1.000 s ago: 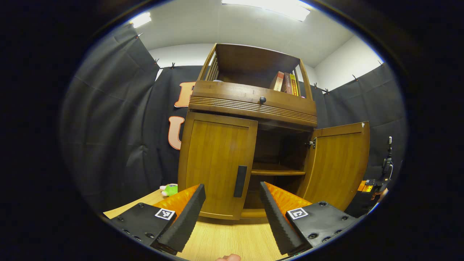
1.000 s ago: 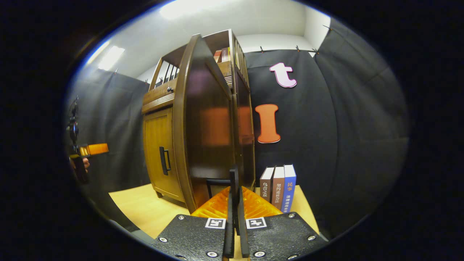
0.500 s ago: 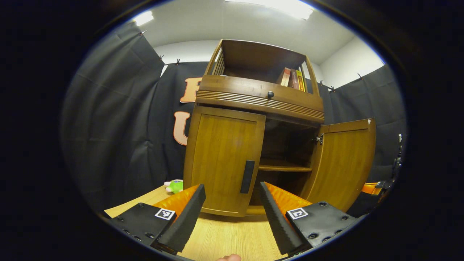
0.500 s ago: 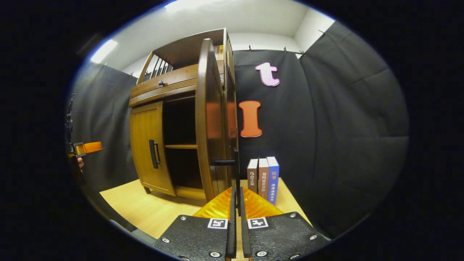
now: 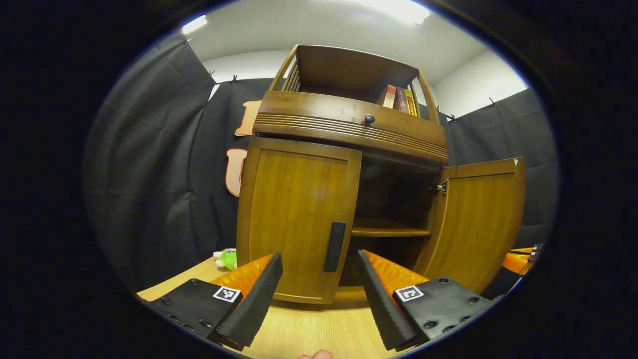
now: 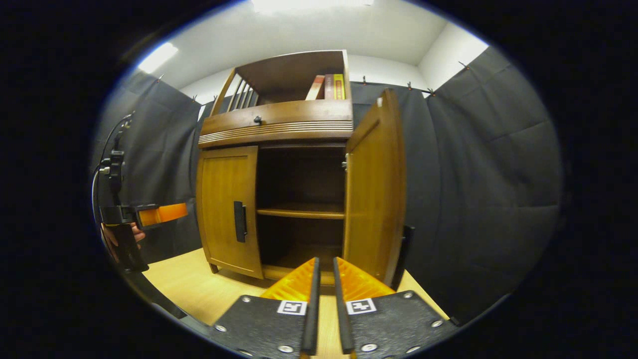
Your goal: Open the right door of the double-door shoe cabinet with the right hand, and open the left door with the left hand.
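Left gripper [image 5: 319, 299] is held with fingers spread wide, nothing between them, low over the wooden tabletop [image 5: 309, 329]. A fingertip of the holding hand [image 5: 315, 355] is seen at the bottom edge of the left gripper view. Just beyond the finger gap, the left door [image 5: 299, 219] of the shoe cabinet [image 5: 349, 134] is seen closed, its dark vertical handle [image 5: 335, 247] untouched and apart from the fingers.

Right gripper [image 6: 324, 294] is held with fingers nearly together, only a narrow slit left between them, nothing gripped. It is pointed at the cabinet's open right half, clear of the right door [image 6: 374, 184].

Right door is swung well out on its hinge [image 5: 439, 188]; the dark interior and one shelf [image 6: 301, 212] are exposed. In the right gripper view its handle [image 6: 406, 239] is partly seen on the far face of the door.

Farther up, a drawer front with a small round knob [image 5: 369, 118] is seen, and above it an open top shelf with a few books [image 5: 398, 98] leaning at the right end.

A small green plush toy [image 5: 227, 258] is lying on the tabletop just left of the cabinet base.

In the right gripper view, the left gripper [image 6: 149, 215] and the hand holding it [image 6: 119, 237] are seen at the far left, well apart from the cabinet.
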`<state>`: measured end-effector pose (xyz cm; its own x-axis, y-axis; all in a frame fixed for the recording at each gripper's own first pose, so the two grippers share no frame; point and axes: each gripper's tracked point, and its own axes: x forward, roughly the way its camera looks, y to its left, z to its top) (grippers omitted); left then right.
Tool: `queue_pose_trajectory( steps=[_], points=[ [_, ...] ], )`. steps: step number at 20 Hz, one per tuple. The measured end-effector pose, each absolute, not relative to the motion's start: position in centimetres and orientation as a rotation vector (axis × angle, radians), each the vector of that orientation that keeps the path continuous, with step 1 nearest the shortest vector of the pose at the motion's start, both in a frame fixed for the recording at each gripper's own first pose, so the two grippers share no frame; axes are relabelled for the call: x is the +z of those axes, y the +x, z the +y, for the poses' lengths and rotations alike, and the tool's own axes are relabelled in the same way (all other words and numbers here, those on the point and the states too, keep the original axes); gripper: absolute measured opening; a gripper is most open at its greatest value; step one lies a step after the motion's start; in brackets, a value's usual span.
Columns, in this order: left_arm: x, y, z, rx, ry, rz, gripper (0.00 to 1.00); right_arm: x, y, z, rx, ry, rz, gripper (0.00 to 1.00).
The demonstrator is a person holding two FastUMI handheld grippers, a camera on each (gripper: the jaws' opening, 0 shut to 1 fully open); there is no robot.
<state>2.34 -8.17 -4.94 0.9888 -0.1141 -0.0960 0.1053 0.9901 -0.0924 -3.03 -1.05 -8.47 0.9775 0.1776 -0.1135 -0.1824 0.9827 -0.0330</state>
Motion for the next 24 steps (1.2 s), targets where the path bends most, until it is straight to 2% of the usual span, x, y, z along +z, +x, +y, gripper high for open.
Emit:
queue_pose_trajectory(
  steps=[5,8,10,11,12,13,21,22,24],
  points=[
    [-8.1,6.8,-9.9,-0.153,-0.054,0.135,0.96,-9.2,-2.3,0.0,0.167,0.011,0.131,0.83],
    [-9.4,10.6,-11.1,-0.158,-0.017,0.137,0.94,-8.9,-2.5,0.7,0.179,0.090,0.138,0.87],
    [-10.3,13.2,-11.6,-0.159,0.002,0.124,0.94,-8.8,-2.6,0.2,0.165,0.091,0.134,0.98],
    [-11.3,14.5,-11.9,-0.157,0.009,0.138,0.94,-8.9,-2.8,-0.1,0.156,0.079,0.137,0.98],
    [-12.6,15.5,-12.2,-0.155,0.020,0.162,0.94,-9.1,-3.0,-0.5,0.143,0.059,0.143,0.87],
    [-12.9,16.1,-12.4,-0.155,0.023,0.162,0.94,-9.3,-3.1,-1.1,0.130,0.041,0.146,0.87],
    [-15.3,20.8,-13.2,-0.145,0.068,0.152,0.98,-10.4,-4.0,-1.2,0.114,0.058,0.194,0.87],
    [-15.5,21.1,-13.2,-0.148,0.071,0.159,0.98,-10.4,-4.1,-1.1,0.114,0.062,0.197,0.98],
    [-15.8,21.5,-13.2,-0.144,0.064,0.169,0.97,-10.3,-4.0,-0.9,0.114,0.067,0.199,0.97]
  ],
)
